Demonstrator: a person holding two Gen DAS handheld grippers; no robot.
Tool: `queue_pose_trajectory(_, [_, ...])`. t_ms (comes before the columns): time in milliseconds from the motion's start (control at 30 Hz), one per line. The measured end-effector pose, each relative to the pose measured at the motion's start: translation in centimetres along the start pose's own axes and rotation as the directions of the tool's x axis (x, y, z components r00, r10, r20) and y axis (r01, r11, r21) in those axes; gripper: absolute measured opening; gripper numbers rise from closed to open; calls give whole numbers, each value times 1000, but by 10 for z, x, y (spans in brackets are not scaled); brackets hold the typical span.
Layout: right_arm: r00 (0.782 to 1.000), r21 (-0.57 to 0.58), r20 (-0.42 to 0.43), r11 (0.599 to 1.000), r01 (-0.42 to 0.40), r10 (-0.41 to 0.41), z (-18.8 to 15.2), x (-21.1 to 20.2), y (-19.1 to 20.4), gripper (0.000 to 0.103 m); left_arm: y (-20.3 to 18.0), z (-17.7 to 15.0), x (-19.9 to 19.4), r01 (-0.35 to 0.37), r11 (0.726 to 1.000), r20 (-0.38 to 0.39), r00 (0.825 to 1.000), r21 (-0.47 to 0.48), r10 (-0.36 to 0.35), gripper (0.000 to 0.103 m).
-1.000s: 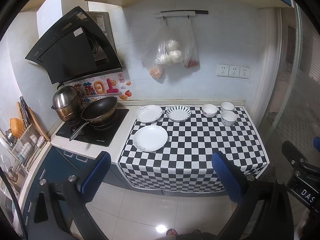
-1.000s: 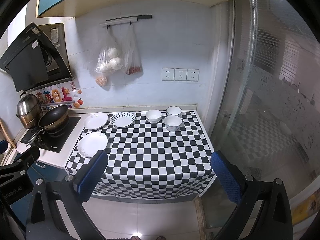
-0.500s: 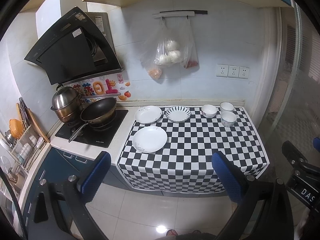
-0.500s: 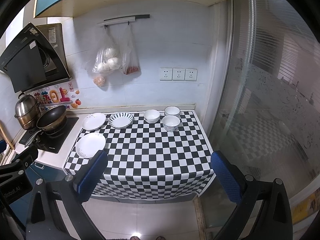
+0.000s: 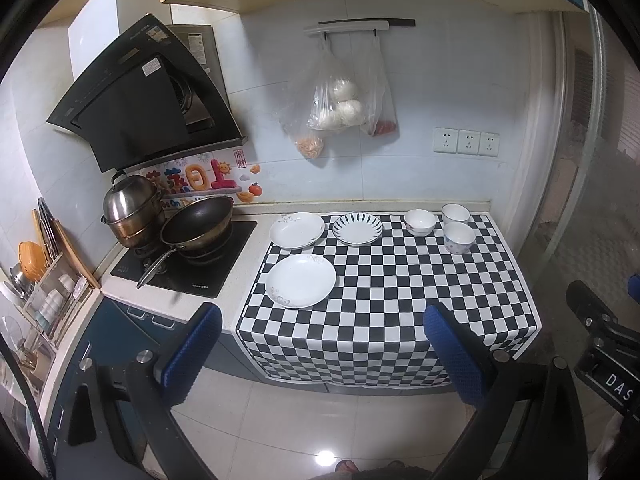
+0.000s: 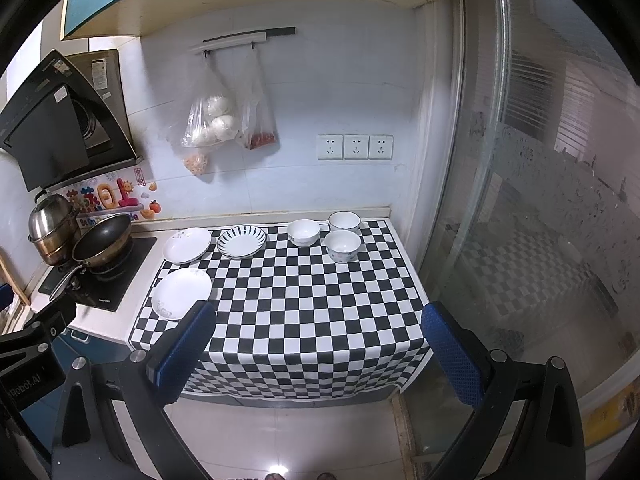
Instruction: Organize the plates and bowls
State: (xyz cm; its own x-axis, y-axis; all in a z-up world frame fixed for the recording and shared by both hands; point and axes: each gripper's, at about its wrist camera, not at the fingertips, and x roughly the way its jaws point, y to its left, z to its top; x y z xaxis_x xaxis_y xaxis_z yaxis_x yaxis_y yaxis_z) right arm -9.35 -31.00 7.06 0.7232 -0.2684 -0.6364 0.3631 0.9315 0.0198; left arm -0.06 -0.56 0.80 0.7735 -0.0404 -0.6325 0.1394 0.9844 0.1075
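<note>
Standing off, both views barely shifted from a second ago | left gripper (image 5: 320, 352) and right gripper (image 6: 316, 348) spread wide, empty | three white ceramic plates (image 5: 301, 280) and three white bowls (image 6: 343, 245) lie untouched, apart, on checkered black-and-white cloth (image 6: 296, 304) | sorting not started

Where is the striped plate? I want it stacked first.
In the left wrist view, the striped plate sits at the back of the checkered cloth, between a white plate and a bowl.
</note>
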Motion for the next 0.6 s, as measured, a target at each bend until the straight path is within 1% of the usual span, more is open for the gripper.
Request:
queue_pose_trajectory(100, [1000,10,-3,1000,-6,6,1,4,-1,103,0,4,5,-1,1000,10,1000,-8,1,103])
queue_pose_trajectory(167, [1000,23,2,1000,-8,8,2,9,-3,103,-1,7,11,-14,1000,23,1000,-12,15,103])
queue_pose_trajectory(267, [999,43,26,998,-34,33,2,22,-5,103,1,13,32,-40,999,38,998,-32,41,103])
queue_pose_trajectory(300, [998,45,40,998,-51,49,2,30,-5,103,3,15,42,-36,998,40,998,-45,38,103])
queue_pose_trajectory(333, [997,35,43,997,-67,66,2,41,-3,103,5,16,52,-52,997,40,998,-57,54,103])
queue_pose_trajectory(400, [995,11,21,995,-97,97,6,63,1,103,6,17,68,-78,995,34,996,-66,81,103])
queue_pose_trajectory(467, [990,-3,-5,990,-139,139,8,87,6,103,9,18,89,-131,987,26,991,-88,134,103])
queue_pose_trajectory(533, [988,-11,-14,988,-154,154,8,108,11,103,16,18,110,-162,980,15,986,-114,164,103])
queue_pose_trajectory(600, [987,-28,-21,987,-159,158,6,136,20,103,18,17,126,-183,976,3,983,-118,185,103])
